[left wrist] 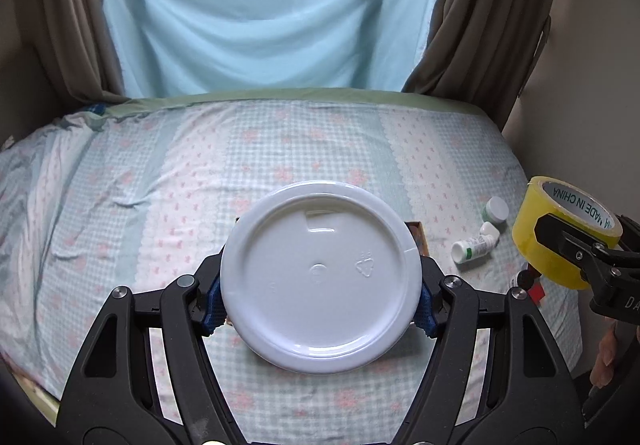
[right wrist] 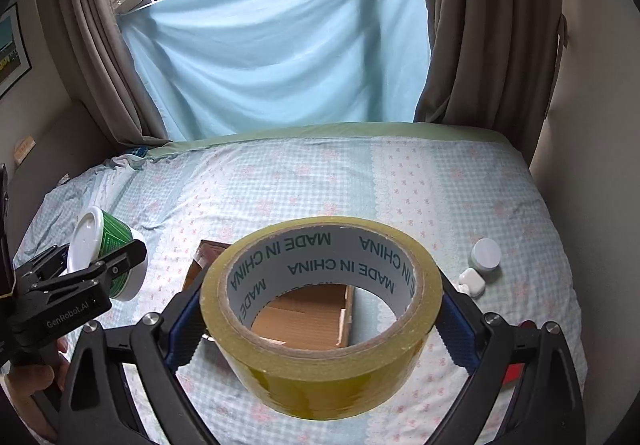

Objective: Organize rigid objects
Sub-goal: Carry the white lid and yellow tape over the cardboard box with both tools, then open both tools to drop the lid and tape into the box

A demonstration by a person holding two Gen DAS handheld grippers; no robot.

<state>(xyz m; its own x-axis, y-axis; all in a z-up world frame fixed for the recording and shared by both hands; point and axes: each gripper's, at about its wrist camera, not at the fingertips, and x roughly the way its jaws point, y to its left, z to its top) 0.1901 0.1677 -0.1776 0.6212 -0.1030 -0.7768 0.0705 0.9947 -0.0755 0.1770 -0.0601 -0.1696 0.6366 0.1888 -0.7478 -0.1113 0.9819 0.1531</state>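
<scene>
My left gripper point(left wrist: 320, 297) is shut on a round jar with a white lid point(left wrist: 320, 277), held above the bed; in the right wrist view the jar point(right wrist: 106, 259) shows a green patterned body at the far left. My right gripper point(right wrist: 320, 319) is shut on a yellow tape roll point(right wrist: 320, 373) printed MADE IN CHINA, held above an open cardboard box point(right wrist: 308, 319). The roll also shows in the left wrist view point(left wrist: 560, 233) at the right edge. The box is mostly hidden behind the lid in the left wrist view point(left wrist: 418, 237).
On the checked bedsheet point(left wrist: 160, 205) to the right lie a small white-capped jar point(right wrist: 486, 255) and a white earbud case point(right wrist: 472, 281). The left wrist view shows a white bottle point(left wrist: 474, 245) lying there. A red object point(right wrist: 514, 369) sits by the right gripper. Curtains and a blue sheet hang behind.
</scene>
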